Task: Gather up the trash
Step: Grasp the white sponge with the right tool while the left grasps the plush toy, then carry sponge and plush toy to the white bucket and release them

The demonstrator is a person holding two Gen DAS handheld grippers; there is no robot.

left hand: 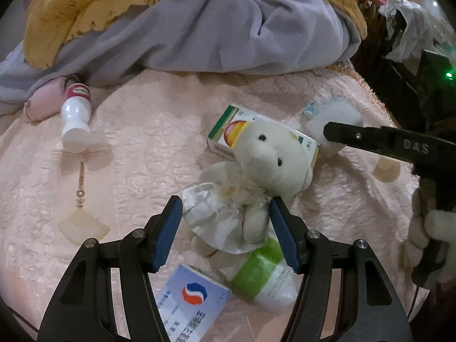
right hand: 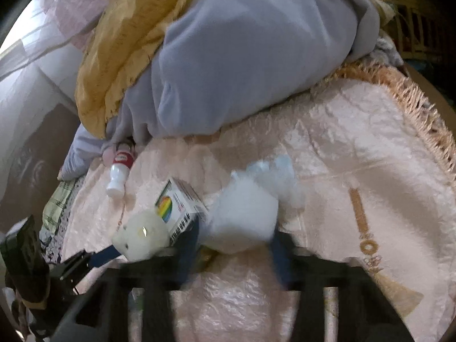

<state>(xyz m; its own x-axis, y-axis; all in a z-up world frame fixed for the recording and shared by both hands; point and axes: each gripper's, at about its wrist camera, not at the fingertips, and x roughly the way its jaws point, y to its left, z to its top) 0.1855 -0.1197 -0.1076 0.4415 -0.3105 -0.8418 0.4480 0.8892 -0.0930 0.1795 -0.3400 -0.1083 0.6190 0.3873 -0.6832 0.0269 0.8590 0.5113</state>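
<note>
On the pink bedspread (left hand: 148,142) lie a crumpled white tissue (left hand: 216,222), a white-and-green bottle (left hand: 265,279), a blue-white medicine box (left hand: 191,305), a green-and-orange medicine box (left hand: 228,128) and a small white bottle with a red label (left hand: 75,114). A white teddy bear (left hand: 270,159) lies on top of them. My left gripper (left hand: 225,219) is open, its blue pads either side of the tissue and the bear's legs. My right gripper (right hand: 233,236) holds a white wad of tissue (right hand: 245,213); this view is blurred. Its finger (left hand: 370,139) reaches over the tissue in the left wrist view.
A heap of grey (left hand: 213,34) and mustard-yellow blankets (left hand: 99,2) lies at the back of the bed. A pink soft item (left hand: 42,102) sits beside the small bottle. A tasselled charm (left hand: 81,196) lies at the left. Dark furniture (left hand: 399,57) stands beyond the bed's fringed right edge.
</note>
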